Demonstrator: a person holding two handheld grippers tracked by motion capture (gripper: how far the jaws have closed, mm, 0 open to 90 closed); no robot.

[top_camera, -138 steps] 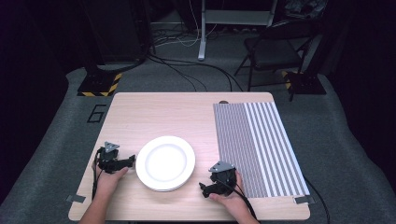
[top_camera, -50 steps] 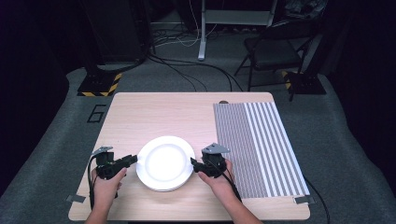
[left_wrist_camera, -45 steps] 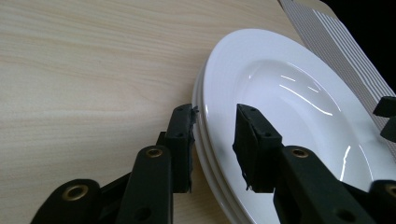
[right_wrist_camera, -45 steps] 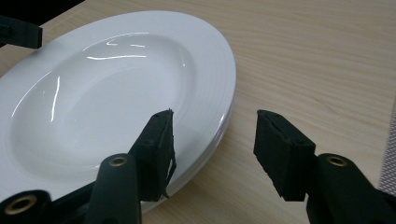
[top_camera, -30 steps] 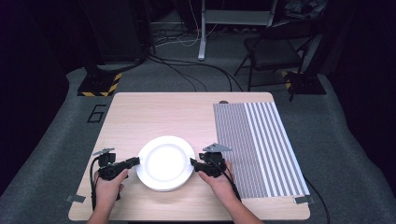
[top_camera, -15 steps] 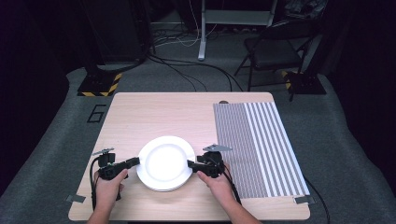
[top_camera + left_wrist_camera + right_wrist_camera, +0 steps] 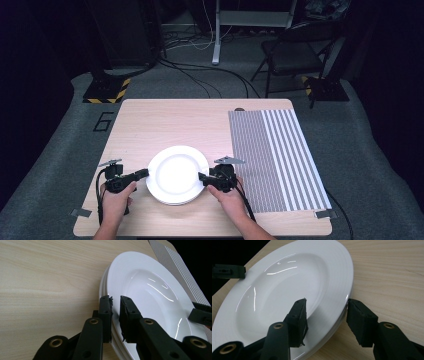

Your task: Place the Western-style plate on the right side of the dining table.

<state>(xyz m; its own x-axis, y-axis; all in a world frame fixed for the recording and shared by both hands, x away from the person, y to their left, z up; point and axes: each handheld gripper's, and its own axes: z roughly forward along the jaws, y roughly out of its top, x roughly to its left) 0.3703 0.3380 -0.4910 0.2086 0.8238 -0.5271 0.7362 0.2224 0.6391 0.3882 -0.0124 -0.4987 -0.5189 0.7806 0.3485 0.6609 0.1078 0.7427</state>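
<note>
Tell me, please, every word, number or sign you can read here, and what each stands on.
"6": a dark numeral on the grey floor mat, at the table's far left corner.
Yellow-and-black hazard stripes, no words: on the dark base beyond it.
Plates, striped mat, left gripper, right gripper: no lettering.

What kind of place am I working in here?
Probably a recording studio or lab, not a kitchen: a wooden table on grey carpet, loose cables across the floor, a folding chair, dark surroundings.
</note>
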